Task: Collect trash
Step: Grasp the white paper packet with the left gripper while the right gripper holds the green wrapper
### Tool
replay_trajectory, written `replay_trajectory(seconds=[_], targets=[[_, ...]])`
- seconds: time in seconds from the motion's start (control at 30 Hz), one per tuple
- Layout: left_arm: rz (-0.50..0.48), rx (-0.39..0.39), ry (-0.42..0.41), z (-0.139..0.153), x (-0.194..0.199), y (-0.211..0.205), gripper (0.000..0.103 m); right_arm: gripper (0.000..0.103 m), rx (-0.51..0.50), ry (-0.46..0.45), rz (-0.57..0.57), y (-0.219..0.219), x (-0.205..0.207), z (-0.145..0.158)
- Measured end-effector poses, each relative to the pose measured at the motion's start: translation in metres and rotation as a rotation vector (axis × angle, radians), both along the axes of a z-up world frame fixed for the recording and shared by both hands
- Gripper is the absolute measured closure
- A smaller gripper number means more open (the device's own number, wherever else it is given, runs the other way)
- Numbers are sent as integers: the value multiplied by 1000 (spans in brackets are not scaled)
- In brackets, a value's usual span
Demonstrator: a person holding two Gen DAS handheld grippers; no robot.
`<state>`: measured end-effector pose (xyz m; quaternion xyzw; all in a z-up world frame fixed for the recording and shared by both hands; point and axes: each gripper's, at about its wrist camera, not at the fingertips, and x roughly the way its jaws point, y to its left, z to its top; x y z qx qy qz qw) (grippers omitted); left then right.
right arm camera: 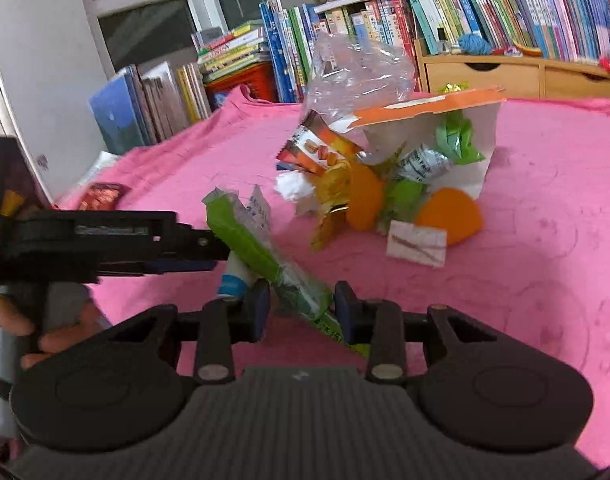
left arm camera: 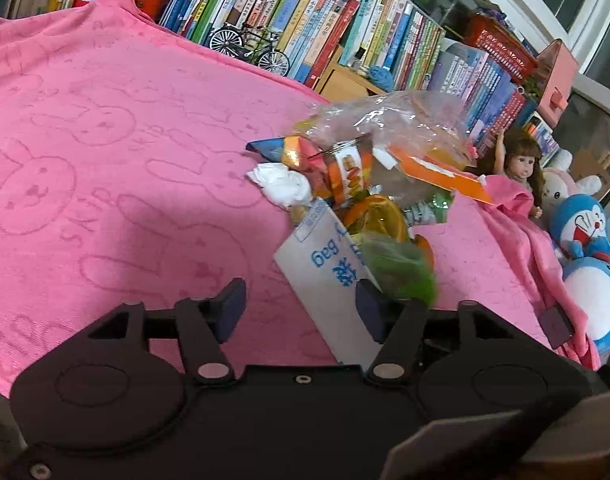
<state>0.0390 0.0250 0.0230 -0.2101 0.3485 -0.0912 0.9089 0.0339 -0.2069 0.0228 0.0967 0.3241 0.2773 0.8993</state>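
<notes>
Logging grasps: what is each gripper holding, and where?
Right gripper pinches the green wrapper near its lower end. Left gripper is open, holding nothing.

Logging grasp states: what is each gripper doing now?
Left gripper: open, holding nothing.
Right gripper: closed on the green wrapper.

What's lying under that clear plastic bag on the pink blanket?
Under the clear plastic bag lie an orange-edged carton, snack wrappers and crumpled white tissue. Anything deeper in the pile is hidden.
</notes>
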Motion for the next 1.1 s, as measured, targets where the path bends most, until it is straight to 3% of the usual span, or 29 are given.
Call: replay_trajectory(seconds=[0.07,0.13,0.37,0.47,0.57,0.7,0.77,0.83,0.9,1.0,1.1], targets=[[-8,-13,-1,-1,-1,1,30,62,75,36,-12,-12,1,-1],[-21,-50,0,-2,-2,1,22,63,50,35,-34,-13,1,-2],[-28,-104,23,-2,-5,4,22,63,86,45,35,-1,-5,-5],[-32,-111,16,-2,-5,10,30,63,150,77,53,-4,-6,-9],[-39,-119,22,-4,-5,12,46,67,165,85,12,-8,-6,-11],[-52,-125,39,-10,-2,8,49,67,176,62,-55,-16,-9,-9],[-51,-113,39,-12,0,4,61,74,147,52,-91,-16,-11,-8],[-52,-106,59,-15,3,-1,91,80,116,55,-126,-16,-13,-8],[-58,-106,55,-15,1,-4,91,83,106,59,-143,-18,-15,-11],[-71,-40,6,-6,-7,-10,93,84,94,43,-144,-19,-21,-12],[-74,22,-42,6,-18,-13,95,76,88,-8,-132,-18,-27,-9]])
